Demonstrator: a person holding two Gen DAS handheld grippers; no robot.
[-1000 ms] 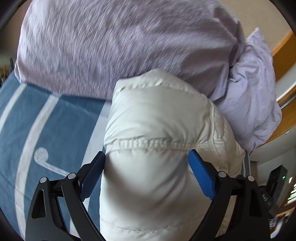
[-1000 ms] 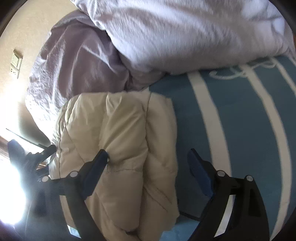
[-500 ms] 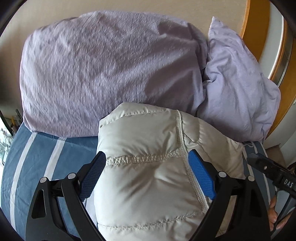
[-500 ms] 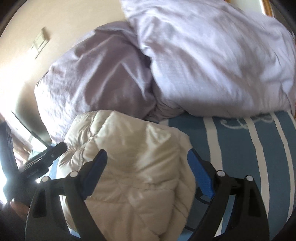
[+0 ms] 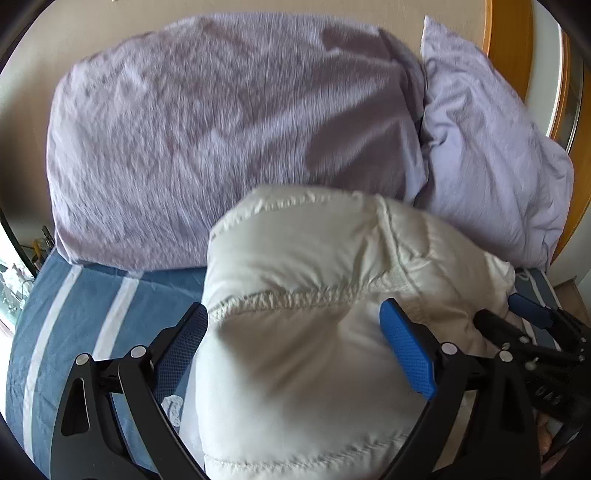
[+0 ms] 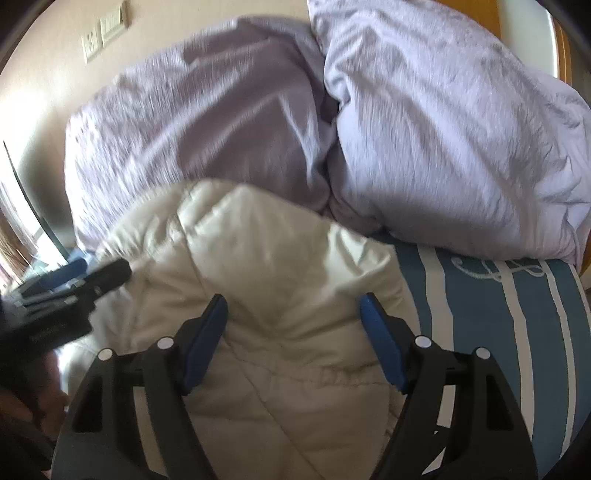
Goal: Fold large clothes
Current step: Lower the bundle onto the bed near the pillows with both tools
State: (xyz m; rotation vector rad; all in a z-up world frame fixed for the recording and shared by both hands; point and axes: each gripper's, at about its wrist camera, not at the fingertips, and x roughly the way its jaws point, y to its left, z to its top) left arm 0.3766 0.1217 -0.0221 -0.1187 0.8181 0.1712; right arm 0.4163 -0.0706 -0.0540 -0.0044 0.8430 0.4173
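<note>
Two lilac pillows [image 5: 229, 136] side by side, blue white-striped bedspread [image 6: 491, 317], wall switches [image 6: 105, 31]

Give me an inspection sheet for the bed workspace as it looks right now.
Surface: blue bedspread with white stripes, wrinkled.
Job's things: cream puffer jacket, bundled into a thick fold on the bedspread, in front of the pillows.
Clutter: darker lilac pillow and paler lilac pillow, side by side against the wall.
Grippers: left gripper open, jaws astride the jacket; right gripper open, likewise.
Cables: nothing seen.
Surroundings: beige wall with switch plates; wooden frame on the right.
</note>
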